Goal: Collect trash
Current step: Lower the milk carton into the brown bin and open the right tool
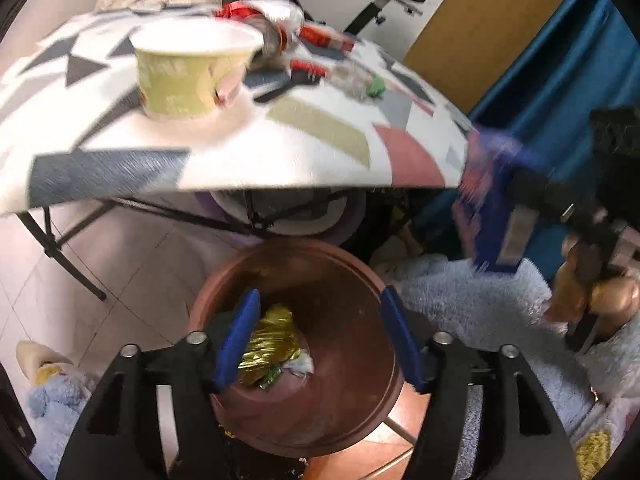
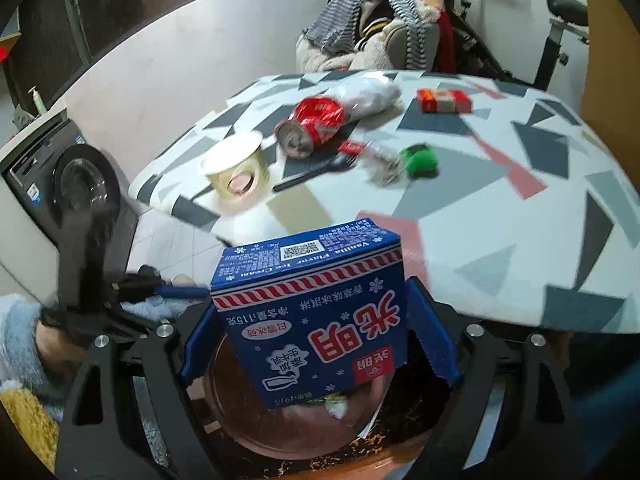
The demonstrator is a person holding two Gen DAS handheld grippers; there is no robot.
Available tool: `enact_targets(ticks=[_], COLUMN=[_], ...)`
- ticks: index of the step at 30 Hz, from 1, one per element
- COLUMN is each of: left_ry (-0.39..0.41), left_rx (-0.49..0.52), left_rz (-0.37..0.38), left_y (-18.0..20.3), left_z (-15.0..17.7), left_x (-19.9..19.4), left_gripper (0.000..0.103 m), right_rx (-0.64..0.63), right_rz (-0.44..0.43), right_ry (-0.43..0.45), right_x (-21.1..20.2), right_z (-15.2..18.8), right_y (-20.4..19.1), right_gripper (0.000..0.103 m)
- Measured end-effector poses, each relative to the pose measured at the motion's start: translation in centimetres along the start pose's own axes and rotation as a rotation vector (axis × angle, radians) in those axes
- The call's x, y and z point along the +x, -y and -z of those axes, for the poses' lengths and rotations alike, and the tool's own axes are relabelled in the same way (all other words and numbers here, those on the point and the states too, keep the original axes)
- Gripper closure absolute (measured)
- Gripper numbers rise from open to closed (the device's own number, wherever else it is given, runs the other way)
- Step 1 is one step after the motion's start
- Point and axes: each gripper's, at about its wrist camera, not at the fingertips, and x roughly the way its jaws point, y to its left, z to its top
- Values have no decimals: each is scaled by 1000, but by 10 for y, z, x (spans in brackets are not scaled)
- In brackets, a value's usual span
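Note:
My right gripper [image 2: 316, 320] is shut on a blue ice cream box [image 2: 316, 312] and holds it above the brown bin [image 2: 256, 420]. The box also shows blurred in the left wrist view [image 1: 492, 204], held to the right of the table edge. My left gripper [image 1: 320, 328] is open and empty right above the brown bin [image 1: 344, 412], which holds a gold wrapper [image 1: 268, 340]. On the patterned table [image 2: 500, 216] lie a paper cup [image 2: 236, 172], a crushed red can [image 2: 312, 124], a red small box [image 2: 442, 100], a green lump [image 2: 420, 160], a black fork [image 2: 316, 172] and a clear wrapper [image 2: 368, 96].
A washing machine [image 2: 68, 184] stands at the left. A chair piled with clothes [image 2: 376, 32] and an exercise bike [image 2: 556, 28] stand behind the table. A blue curtain [image 1: 552, 60] hangs at the right. A fluffy blue rug [image 1: 472, 304] lies beside the bin.

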Motion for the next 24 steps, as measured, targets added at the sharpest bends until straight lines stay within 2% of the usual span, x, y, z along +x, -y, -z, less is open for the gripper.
enact_targets(ticks=[5, 8, 11, 17, 19, 24], left_ry=[104, 159, 191, 214, 230, 245], left_rx=[46, 58, 59, 54, 39, -6], left_rz=[-70, -113, -148, -223, -259, -276], left_y=[2, 2, 1, -1, -4, -15], left_z=[-1, 3, 9, 19, 20, 24], left_x=[-38, -54, -60, -57, -58, -62], left_gripper=[20, 14, 14, 11, 10, 9], right_rx=[-22, -50, -63, -110, -97, -40], right_rz=[-53, -90, -115, -85, -71, -37], right_ry=[-47, -75, -114, -188, -211, -246], right_x=[24, 42, 66, 96, 101, 110], right_z=[16, 25, 39, 56, 62, 68], right_y=[-18, -33, -44, -53, -49, -37], right_gripper=[19, 19, 19, 19, 19, 19])
